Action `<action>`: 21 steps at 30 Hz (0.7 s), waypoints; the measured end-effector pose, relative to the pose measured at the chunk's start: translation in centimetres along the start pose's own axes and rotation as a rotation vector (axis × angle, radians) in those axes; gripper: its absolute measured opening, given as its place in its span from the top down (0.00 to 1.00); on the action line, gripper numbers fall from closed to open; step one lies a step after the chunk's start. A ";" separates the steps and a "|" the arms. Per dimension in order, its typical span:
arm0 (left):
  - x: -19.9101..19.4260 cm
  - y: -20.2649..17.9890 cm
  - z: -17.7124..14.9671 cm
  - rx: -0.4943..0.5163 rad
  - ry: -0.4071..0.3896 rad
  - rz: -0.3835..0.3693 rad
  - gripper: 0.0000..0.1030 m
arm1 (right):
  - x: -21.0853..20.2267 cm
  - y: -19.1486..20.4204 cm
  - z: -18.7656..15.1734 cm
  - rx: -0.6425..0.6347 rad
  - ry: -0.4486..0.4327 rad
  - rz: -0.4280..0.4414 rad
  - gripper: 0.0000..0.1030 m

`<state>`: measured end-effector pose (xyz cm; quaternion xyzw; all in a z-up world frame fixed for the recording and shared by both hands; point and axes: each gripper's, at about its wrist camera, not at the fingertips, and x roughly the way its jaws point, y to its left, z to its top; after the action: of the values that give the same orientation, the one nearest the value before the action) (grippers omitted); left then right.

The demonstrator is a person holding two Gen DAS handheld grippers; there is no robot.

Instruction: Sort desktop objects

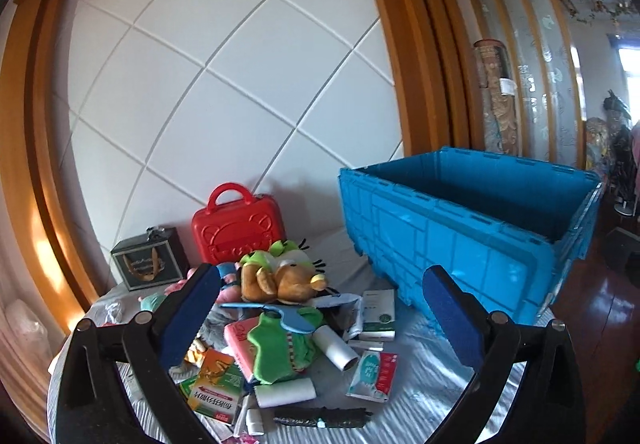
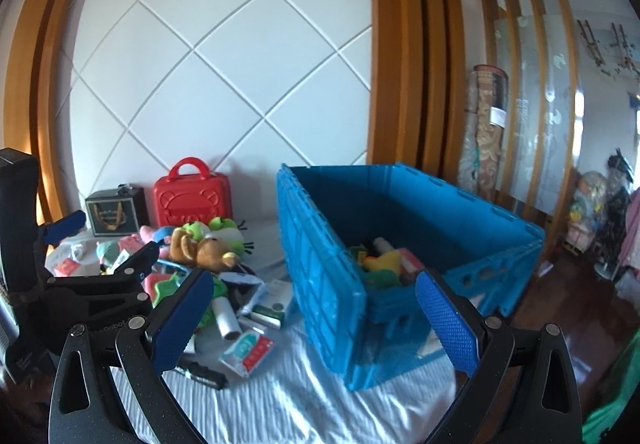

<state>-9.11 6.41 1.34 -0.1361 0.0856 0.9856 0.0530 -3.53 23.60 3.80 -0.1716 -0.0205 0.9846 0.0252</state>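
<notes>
**Hovering over the sorting pile**

Holding both grippers wide and empty, we see the left gripper (image 1: 320,308) above the toy pile (image 1: 276,324) mid-table, the right gripper (image 2: 316,320) before the blue crate (image 2: 320,284) at the table's right edge, toys inside.

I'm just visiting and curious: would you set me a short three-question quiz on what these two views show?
1. True or false: the blue crate is empty.
2. What colour is the little suitcase by the wall?
3. The left hand-held gripper is: A) open with nothing between its fingers, B) clamped on the teddy.

Key: 1 false, toys lie inside; 2 red; 3 A.
</notes>
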 end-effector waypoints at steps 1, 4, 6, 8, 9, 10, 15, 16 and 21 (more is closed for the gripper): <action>-0.4 -0.4 0.1 0.007 -0.003 -0.022 0.00 | -0.5 -0.3 -0.2 0.005 -0.003 -0.018 0.01; -1.4 -1.2 0.2 0.011 -0.006 -0.033 0.00 | -1.7 -1.2 -0.7 0.036 0.007 -0.046 0.01; -2.0 -1.3 0.3 0.009 -0.014 -0.060 0.00 | -2.0 -1.5 -1.0 0.040 0.021 -0.065 0.01; -2.3 -1.5 0.2 0.007 -0.010 -0.085 0.00 | -2.6 -1.8 -1.4 0.061 0.014 -0.072 0.01; -2.5 -1.5 0.1 0.010 -0.010 -0.095 0.00 | -2.8 -1.9 -1.6 0.071 0.016 -0.075 0.01; -2.5 -1.6 0.1 0.012 -0.007 -0.097 0.00 | -3.0 -1.9 -1.7 0.075 0.019 -0.081 0.01; -2.6 -2.1 -0.3 0.026 0.010 -0.119 0.00 | -3.7 -1.8 -2.0 0.069 0.016 -0.095 0.01; -2.6 -2.1 -0.3 0.027 0.009 -0.122 0.00 | -3.7 -1.9 -2.0 0.074 0.019 -0.093 0.01; -2.9 -2.4 -0.4 0.033 -0.003 -0.141 0.00 | -3.7 -2.0 -2.0 0.078 0.020 -0.095 0.01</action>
<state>-5.93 8.42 1.40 -0.1392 0.0918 0.9781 0.1244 0.67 25.48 3.29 -0.1789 0.0102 0.9807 0.0787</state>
